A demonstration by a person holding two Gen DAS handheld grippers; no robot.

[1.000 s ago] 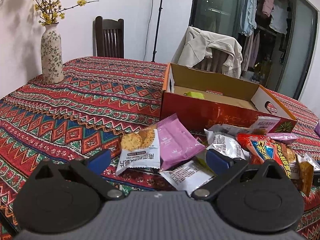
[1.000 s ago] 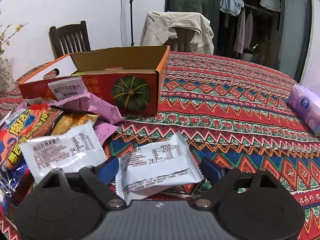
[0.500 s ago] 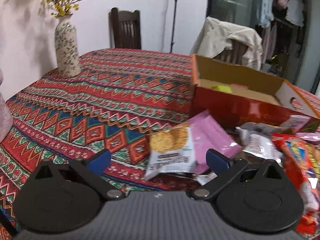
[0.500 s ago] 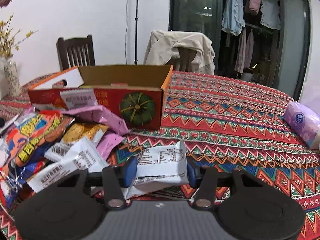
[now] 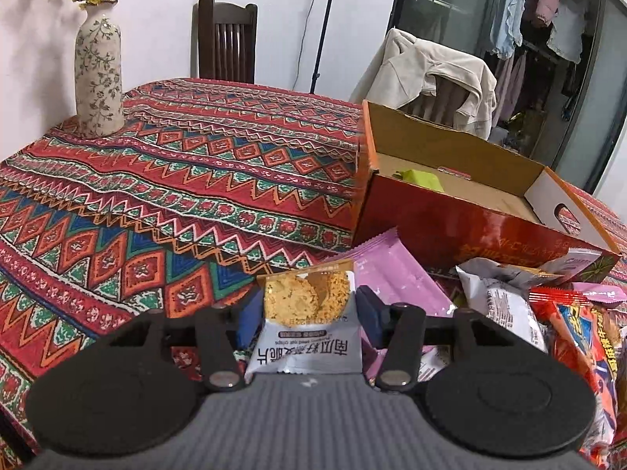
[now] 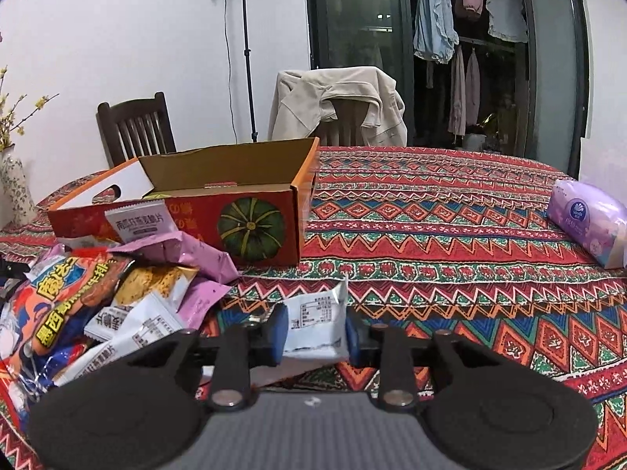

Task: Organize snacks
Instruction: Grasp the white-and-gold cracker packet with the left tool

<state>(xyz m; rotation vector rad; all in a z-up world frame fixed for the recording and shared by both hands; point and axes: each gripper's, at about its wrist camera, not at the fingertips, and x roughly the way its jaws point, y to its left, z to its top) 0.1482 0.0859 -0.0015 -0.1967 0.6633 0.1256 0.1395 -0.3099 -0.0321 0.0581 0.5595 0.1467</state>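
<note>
In the left wrist view my left gripper (image 5: pixel 307 313) has its jaws closing on a white cracker packet (image 5: pixel 309 348). Both blue pads touch its sides. A pink packet (image 5: pixel 395 274) lies just behind it. In the right wrist view my right gripper (image 6: pixel 313 333) is closing too, pinching a white snack packet (image 6: pixel 315 325) that stands crumpled between the pads. An open orange cardboard box (image 5: pixel 450 235) with a pumpkin picture (image 6: pixel 250 231) stands behind the snack pile (image 6: pixel 78 293). A green packet (image 5: pixel 421 178) lies inside the box.
A flowered vase (image 5: pixel 98 74) stands at the table's far left. A purple tissue pack (image 6: pixel 588 223) lies at the right. Two chairs, one draped with a beige jacket (image 6: pixel 337 105), stand behind the patterned tablecloth (image 5: pixel 176 180).
My left gripper slid over to the cracker packet and its jaws closed around it. My right jaws closed on the white packet, which now stands up between the pads.
</note>
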